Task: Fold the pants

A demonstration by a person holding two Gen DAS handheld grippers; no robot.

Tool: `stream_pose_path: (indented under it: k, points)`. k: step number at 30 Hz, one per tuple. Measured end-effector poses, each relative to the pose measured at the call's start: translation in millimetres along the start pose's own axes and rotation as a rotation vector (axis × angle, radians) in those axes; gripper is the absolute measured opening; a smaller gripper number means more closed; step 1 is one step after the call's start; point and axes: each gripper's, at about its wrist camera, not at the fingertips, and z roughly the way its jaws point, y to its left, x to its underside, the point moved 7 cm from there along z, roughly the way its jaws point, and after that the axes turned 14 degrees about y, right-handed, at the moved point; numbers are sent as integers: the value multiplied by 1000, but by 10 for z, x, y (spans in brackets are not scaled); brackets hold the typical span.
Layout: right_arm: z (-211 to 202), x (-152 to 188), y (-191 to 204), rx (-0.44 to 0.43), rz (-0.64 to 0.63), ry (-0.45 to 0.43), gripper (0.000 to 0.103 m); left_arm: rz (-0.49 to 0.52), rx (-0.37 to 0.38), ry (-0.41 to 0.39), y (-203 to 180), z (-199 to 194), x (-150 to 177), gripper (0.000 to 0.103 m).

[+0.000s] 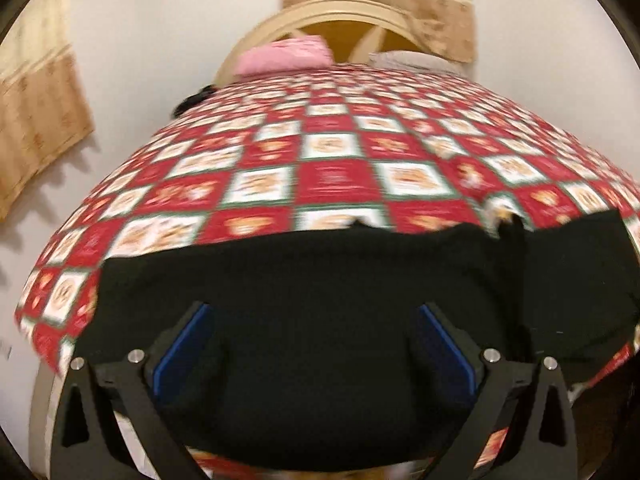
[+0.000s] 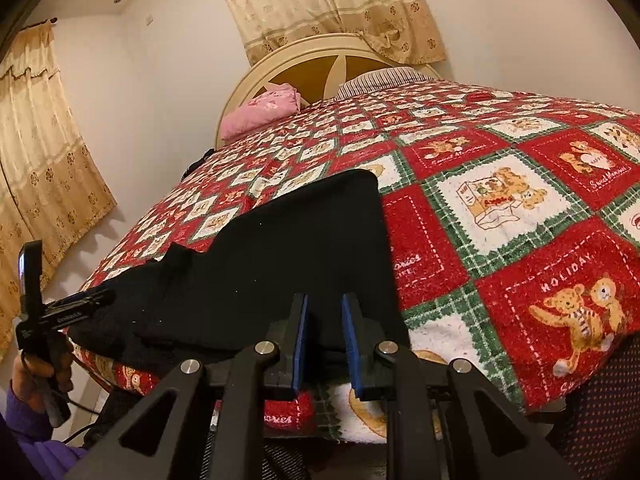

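Here, pants [image 2: 288, 264]: black, soft, limp, lying on the bed's [image 2: 500, 216] near edge.
Hold: corners.
Left gripper [image 1: 316, 344]: spread wide, empty.
Right gripper [image 2: 324, 320]: narrow gap, nothing visibly pinched.

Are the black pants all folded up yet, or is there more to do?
Partly. The black pants already lie flat on the teddy-bear blanket as one long strip, so they look folded in half lengthwise. Right now the left claw hangs wide open over the cloth, and the right claw sits at the near edge, nearly closed; whether it pinches cloth is unclear. Left to do: probably folding the strip shorter.
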Motion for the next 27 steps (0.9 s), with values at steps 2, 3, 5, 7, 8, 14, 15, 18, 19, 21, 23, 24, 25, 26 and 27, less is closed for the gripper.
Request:
stream_pose_path:
  k: [2, 3, 5, 7, 8, 14, 15, 18, 19, 21, 23, 24, 25, 26, 27]
  points:
    - [-6, 5, 7, 1, -1, 0, 19, -40, -18, 3, 171, 11, 22, 103]
    - [-5, 5, 6, 1, -1, 1, 19, -61, -31, 8, 265, 24, 41, 103]
    - [-20, 1, 23, 18, -7, 3, 19, -94, -55, 18, 423, 60, 76, 103]
    - [-68, -21, 102, 59, -34, -5, 19, -120, -74, 27, 561, 81, 121, 103]
    - [-105, -44, 209, 69, -76, -20, 19, -132, -84, 31, 629, 94, 139, 103]
    - [39, -84, 1178, -17, -333, -9, 19, -199, -106, 48, 917, 150, 184, 103]
    - [94, -78, 1296, -37, -352, 0, 19, -202, -113, 49, 940, 154, 189, 103]
    - [370, -59, 1789, -120, -399, 34, 19, -210, -127, 45, 1012, 138, 200, 103]
    - [464, -52, 1934, -144, -407, 46, 19, -217, -129, 42, 1047, 128, 207, 103]
    - [659, -11, 2147, -168, -406, 71, 19, -235, -128, 39, 1128, 112, 221, 103]
    - [865, 85, 2259, -180, -396, 102, 19, -252, -126, 42, 1196, 122, 237, 103]
    - [971, 164, 2297, -175, -406, 127, 19, -259, -126, 46, 1229, 136, 246, 103]
    - [1034, 200, 2328, -166, -411, 141, 19, -263, -125, 48, 1255, 154, 258, 103]
    - [1126, 273, 2333, -152, -408, 163, 19, -267, -130, 52, 1284, 173, 272, 103]
    - [1165, 318, 2322, -149, -399, 167, 20, -269, -133, 55, 1300, 185, 281, 103]
